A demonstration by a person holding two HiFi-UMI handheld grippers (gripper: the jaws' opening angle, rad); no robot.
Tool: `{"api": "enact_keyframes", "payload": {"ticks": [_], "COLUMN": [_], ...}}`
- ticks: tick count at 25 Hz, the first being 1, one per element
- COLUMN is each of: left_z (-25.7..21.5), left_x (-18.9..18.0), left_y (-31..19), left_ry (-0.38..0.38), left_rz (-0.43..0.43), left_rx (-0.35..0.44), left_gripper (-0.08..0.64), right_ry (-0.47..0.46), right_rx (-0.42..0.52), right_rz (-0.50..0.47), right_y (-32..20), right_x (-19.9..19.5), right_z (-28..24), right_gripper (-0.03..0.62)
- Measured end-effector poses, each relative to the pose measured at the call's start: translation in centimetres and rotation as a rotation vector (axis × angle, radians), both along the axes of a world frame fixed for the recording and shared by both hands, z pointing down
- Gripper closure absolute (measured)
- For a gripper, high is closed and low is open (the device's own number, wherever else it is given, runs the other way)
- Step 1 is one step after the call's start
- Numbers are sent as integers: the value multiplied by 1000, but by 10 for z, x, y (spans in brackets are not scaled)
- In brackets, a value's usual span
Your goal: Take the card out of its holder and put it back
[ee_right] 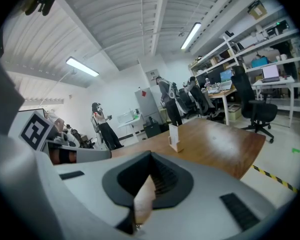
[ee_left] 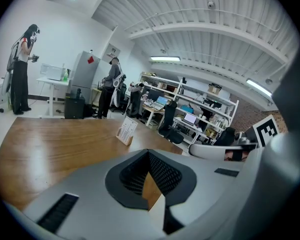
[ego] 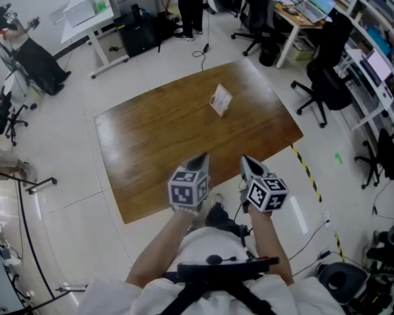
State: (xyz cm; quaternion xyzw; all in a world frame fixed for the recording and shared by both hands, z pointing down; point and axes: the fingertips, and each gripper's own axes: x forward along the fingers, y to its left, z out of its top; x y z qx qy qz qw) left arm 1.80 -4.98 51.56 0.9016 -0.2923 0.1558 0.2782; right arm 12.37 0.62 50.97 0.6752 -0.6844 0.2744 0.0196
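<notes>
The left gripper and right gripper hover at the near edge of the table, jaws closed on nothing. The card stands in its holder toward the far edge. Best to open early, steady the holder, then pinch the card's top.

Count on inspection: one brown wooden table. On it, one card holder carrying one white card. Two hand-held grippers, the left gripper and the right gripper, each with one marker cube, so two cubes in all. One white desk at the far side. Three other people stand in the room. At least two black office chairs are right of the table. One yellow-and-black tape line runs on the floor.
</notes>
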Motion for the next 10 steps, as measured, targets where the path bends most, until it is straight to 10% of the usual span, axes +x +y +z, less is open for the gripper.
{"api": "enact_keyframes", "payload": {"ticks": [10], "left_z": [2], "left_x": [6], "left_y": [-5], "left_ry": [1], "left_rz": [-12], "left_rx": [-9], "left_gripper": [565], "right_ry": [-4], "right_rx": [-5], "right_rz": [-21], "right_y": [-8], "right_x": [5], "right_z": [3], "right_gripper": [595]}}
